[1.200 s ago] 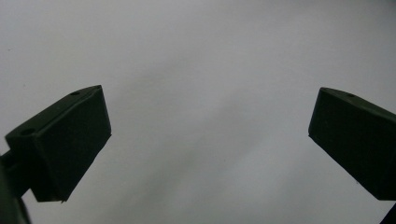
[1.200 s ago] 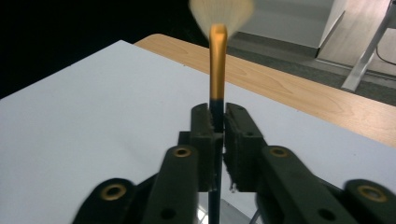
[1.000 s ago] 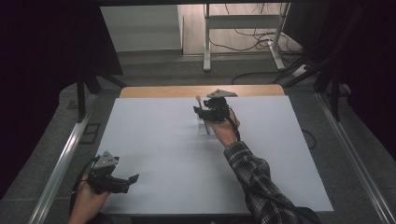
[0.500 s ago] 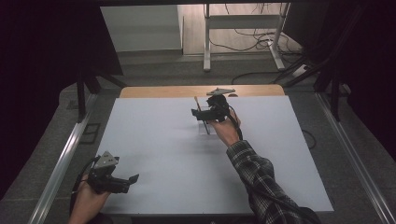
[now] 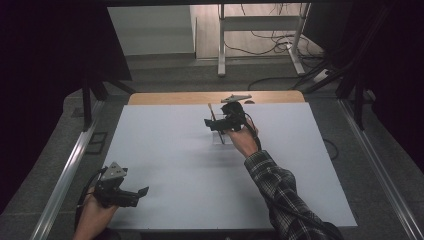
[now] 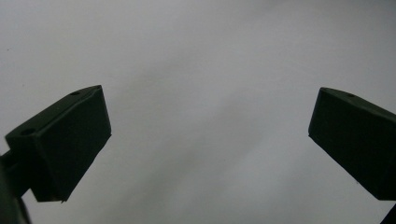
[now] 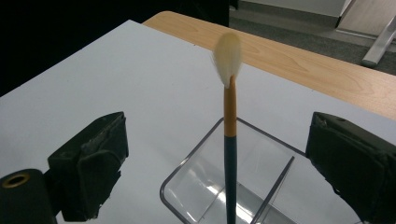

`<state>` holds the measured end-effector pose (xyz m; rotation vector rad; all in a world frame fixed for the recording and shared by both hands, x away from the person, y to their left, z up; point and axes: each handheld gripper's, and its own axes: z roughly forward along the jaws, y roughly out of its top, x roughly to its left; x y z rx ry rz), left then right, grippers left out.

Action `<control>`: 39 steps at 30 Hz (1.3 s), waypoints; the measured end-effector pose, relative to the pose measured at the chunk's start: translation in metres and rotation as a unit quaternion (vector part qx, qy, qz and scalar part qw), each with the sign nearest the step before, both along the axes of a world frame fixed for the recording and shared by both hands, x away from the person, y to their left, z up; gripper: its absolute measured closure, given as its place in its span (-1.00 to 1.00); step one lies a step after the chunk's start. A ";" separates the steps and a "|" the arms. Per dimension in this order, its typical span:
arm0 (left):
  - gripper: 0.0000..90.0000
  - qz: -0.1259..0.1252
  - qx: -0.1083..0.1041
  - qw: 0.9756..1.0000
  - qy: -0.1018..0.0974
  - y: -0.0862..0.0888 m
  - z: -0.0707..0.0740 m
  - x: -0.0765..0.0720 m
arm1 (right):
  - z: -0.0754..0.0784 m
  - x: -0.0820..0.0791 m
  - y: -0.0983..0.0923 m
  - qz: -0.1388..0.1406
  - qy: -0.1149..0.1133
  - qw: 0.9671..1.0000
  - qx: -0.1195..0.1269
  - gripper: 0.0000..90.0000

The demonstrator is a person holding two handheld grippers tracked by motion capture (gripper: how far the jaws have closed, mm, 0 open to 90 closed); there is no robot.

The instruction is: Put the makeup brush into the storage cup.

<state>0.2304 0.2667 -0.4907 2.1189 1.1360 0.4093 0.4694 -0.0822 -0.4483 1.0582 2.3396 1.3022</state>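
Clear plastic forms the square holder (image 7: 243, 182) that stands on the white table (image 5: 165, 150), toward its far side near the wooden edge strip (image 7: 299, 60), and the brush (image 7: 228, 140) stands in it, handle down and bristles up. Judged from this, the placing of the brush looks done: it leans in the holder on its own, with no pad pressing it. The right gripper (image 7: 219, 158) has just been opening its jaws, which now stand wide on either side of the brush, well apart from the handle. What seems left is only to draw that gripper back without knocking the brush over.

The brush has a dark blue lower handle, an orange band above it, and a soft, cream-white tuft, slightly blurred at the tip. The holder is transparent with rounded corners and a thin divider inside.

The left gripper (image 5: 120, 192) rests low at the near left corner of the table, its jaws spread wide over bare white surface, holding nothing.
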 end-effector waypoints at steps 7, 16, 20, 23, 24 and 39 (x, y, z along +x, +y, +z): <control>-1.00 0.000 0.001 1.000 0.000 0.000 0.000 0.000 | 0.006 -0.003 -0.001 0.006 0.002 1.000 -0.005 -0.87; -1.00 0.000 0.001 1.000 0.000 0.000 0.000 0.000 | 0.009 -0.009 -0.001 0.017 0.005 1.000 -0.016 -0.88; -1.00 0.000 0.001 1.000 0.000 0.000 0.000 0.000 | 0.010 -0.013 -0.001 0.022 0.006 0.999 -0.022 -0.88; -1.00 0.000 0.001 1.000 0.000 0.000 0.000 0.000 | 0.010 -0.015 -0.002 0.025 0.006 0.999 -0.026 -0.89; -1.00 0.000 0.000 1.000 0.000 0.000 0.000 0.000 | 0.010 -0.016 -0.003 0.025 0.006 0.999 -0.025 -0.89; -1.00 0.001 -0.003 1.000 0.002 0.000 0.001 0.000 | 0.009 -0.024 -0.009 0.029 0.004 0.999 -0.030 -0.91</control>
